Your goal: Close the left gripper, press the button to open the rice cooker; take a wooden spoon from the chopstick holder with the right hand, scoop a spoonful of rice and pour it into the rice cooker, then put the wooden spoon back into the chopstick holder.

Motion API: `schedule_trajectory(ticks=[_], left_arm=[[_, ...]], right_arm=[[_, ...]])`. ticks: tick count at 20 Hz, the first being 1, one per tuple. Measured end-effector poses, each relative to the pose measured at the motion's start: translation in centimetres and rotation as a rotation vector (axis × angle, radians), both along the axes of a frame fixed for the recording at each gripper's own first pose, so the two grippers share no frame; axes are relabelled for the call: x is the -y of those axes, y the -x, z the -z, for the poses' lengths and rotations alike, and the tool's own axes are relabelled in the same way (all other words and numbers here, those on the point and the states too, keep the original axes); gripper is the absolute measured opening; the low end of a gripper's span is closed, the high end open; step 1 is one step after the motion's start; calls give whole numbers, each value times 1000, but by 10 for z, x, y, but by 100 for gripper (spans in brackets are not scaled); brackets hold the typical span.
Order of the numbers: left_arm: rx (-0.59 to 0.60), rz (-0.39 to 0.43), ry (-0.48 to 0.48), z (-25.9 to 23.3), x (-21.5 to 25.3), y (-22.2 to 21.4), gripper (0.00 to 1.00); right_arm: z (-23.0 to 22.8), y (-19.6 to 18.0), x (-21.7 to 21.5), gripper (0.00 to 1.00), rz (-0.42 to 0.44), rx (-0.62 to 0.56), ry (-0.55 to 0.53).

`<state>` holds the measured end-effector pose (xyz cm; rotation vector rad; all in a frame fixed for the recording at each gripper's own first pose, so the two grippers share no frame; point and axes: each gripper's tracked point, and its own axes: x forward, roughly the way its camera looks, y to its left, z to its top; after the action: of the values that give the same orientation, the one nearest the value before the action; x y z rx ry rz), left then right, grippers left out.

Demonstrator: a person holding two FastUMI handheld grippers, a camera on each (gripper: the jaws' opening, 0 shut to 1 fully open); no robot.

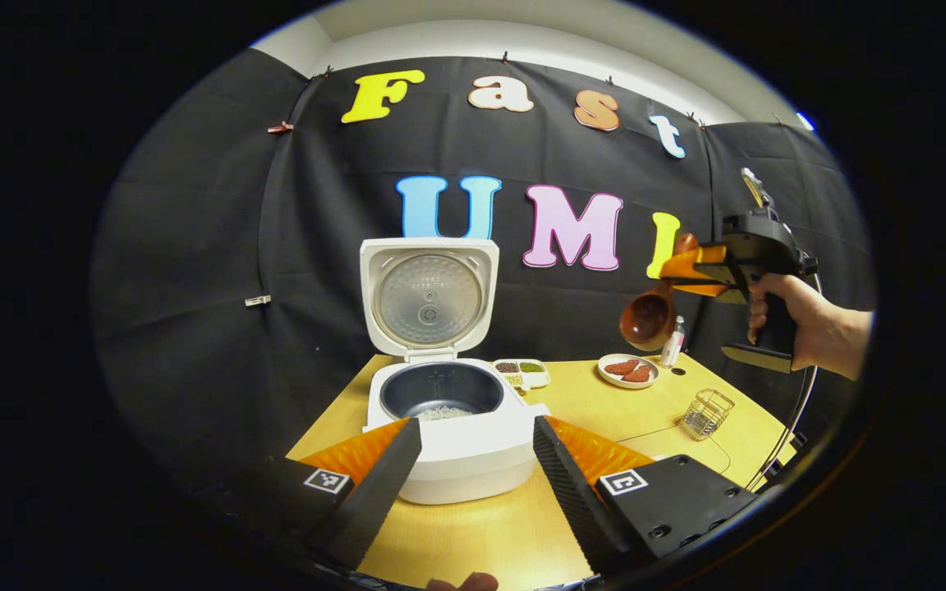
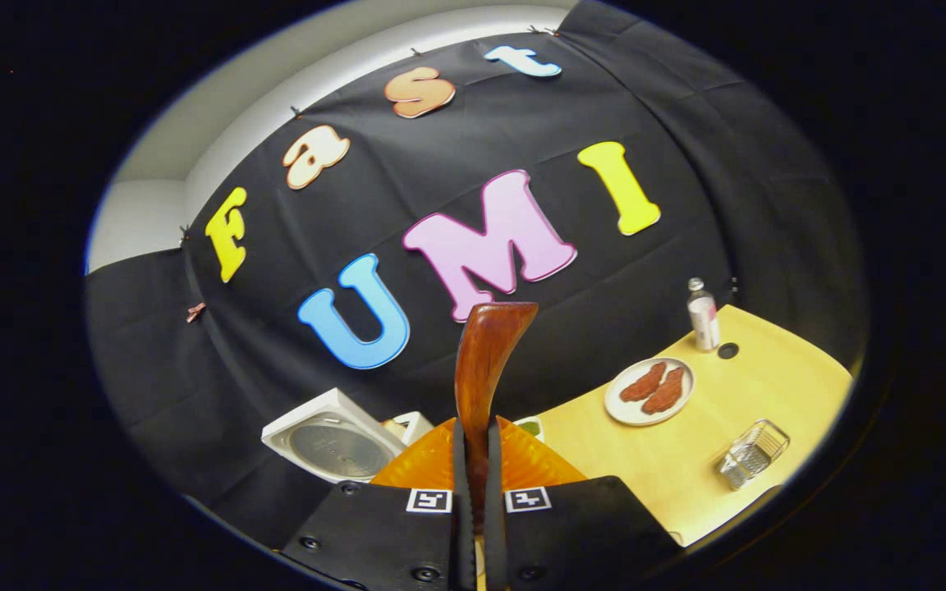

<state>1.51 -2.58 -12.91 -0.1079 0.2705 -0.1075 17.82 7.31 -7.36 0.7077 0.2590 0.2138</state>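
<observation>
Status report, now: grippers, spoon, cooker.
Left gripper open. Right gripper shut on wooden spoon, held high. Rice cooker open, rice inside. Wire holder unobstructed.

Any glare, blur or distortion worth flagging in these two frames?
Left gripper view: sharp, evenly lit, with fisheye bending at the table edges and a soft sheen on the rice cooker lid. Right gripper view: horizon strongly tilted, wooden spoon handle glossy with highlights, no obvious motion blur.

A yellow wooden table carries the open rice cooker near its left side. Behind it sits a divided dish; farther right are a plate, a small bottle and a wire holder.
</observation>
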Motion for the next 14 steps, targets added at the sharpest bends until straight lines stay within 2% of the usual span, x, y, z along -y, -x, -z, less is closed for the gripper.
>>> schedule_trajectory(ticks=[3,4,5,7,10,14], left_arm=[[-2,-1,6,-5,13,-1,95],[-1,-2,3,-5,17,-1,95],[-2,-2,-2,-5,21,-1,95],[-6,-3,-4,-6,29,-3,95],[-22,-8,9,-4,40,-5,95],[-53,-19,19,1,52,-5,95]], right_arm=[[31,-3,67,9,71,-31,29],[42,-4,86,14,88,-41,38],[51,-6,103,9,102,-53,49],[73,-8,134,9,117,-80,74],[105,-10,167,9,116,-112,106],[145,-15,189,9,89,-142,142]])
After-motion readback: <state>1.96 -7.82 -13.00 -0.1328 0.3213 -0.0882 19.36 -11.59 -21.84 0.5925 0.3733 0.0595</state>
